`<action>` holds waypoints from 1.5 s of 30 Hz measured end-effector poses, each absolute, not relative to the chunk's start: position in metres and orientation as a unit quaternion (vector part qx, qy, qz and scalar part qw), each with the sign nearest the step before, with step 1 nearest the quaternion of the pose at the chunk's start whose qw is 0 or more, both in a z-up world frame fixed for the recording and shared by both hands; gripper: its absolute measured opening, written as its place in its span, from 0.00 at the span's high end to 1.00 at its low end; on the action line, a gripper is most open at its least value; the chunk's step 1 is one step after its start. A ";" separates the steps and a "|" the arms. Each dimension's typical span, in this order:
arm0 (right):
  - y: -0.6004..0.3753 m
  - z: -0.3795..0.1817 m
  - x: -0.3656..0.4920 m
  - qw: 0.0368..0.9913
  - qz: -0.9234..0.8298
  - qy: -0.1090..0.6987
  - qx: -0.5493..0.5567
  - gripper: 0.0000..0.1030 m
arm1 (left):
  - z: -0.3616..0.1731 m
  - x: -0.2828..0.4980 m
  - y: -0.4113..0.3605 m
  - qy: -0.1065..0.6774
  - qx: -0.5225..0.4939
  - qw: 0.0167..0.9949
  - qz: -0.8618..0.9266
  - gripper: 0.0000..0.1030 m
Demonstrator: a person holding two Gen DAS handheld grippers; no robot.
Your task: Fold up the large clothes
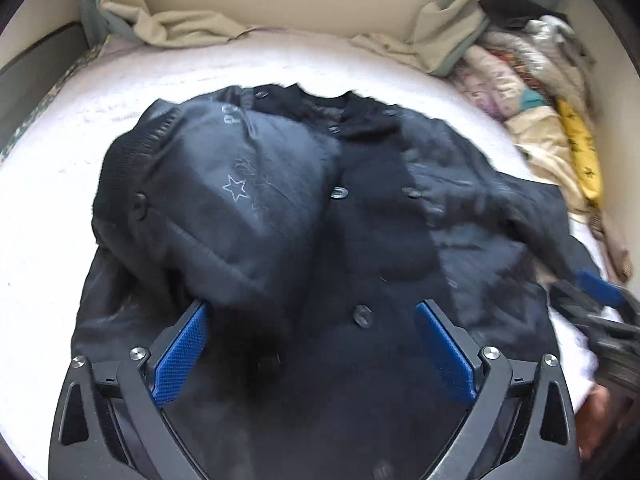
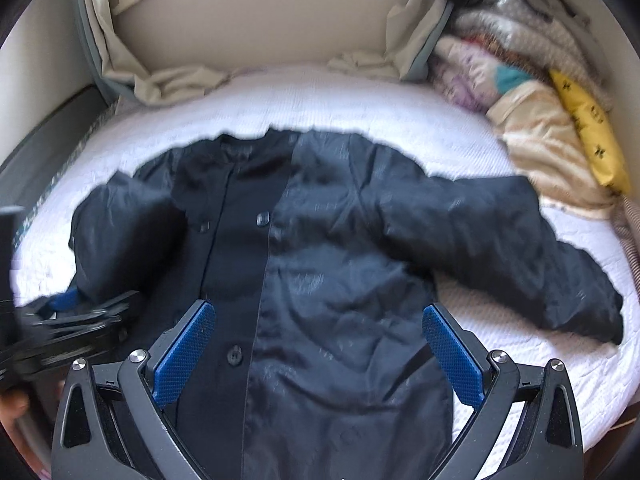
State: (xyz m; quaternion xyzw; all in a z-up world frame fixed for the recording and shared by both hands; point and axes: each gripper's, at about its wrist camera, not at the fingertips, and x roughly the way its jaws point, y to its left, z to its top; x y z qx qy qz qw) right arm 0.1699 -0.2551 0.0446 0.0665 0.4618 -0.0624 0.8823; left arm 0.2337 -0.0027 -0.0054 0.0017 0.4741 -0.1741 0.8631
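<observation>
On the bed (image 2: pixel 500 344), the soft, slippery jacket (image 2: pixel 320 260) looks best taken by its outstretched sleeve (image 2: pixel 500 240); both grippers' fingers gape wide, holding nothing.

You have one dark jacket (image 2: pixel 320 264) laid out on one white mattress (image 2: pixel 500 332). You hold two grippers, the left gripper (image 1: pixel 310 308) and the right gripper (image 2: pixel 318 308), each with two blue pads. One heap of mixed clothes (image 2: pixel 520 92) sits at the far right, with one yellow piece (image 2: pixel 588 136) on it.
</observation>
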 end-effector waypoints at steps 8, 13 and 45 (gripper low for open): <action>-0.227 -0.019 0.176 0.841 -0.058 0.539 0.002 0.00 | 0.023 0.195 0.026 0.366 0.094 0.921 -0.097 0.01; -0.216 -0.050 0.176 0.828 -0.074 0.555 -0.026 0.00 | 0.044 0.206 0.065 0.316 0.097 0.943 -0.022 0.01; -0.052 0.004 0.275 0.879 -0.025 0.468 -0.089 0.80 | 0.075 0.249 0.179 0.311 -0.020 0.947 0.076 0.01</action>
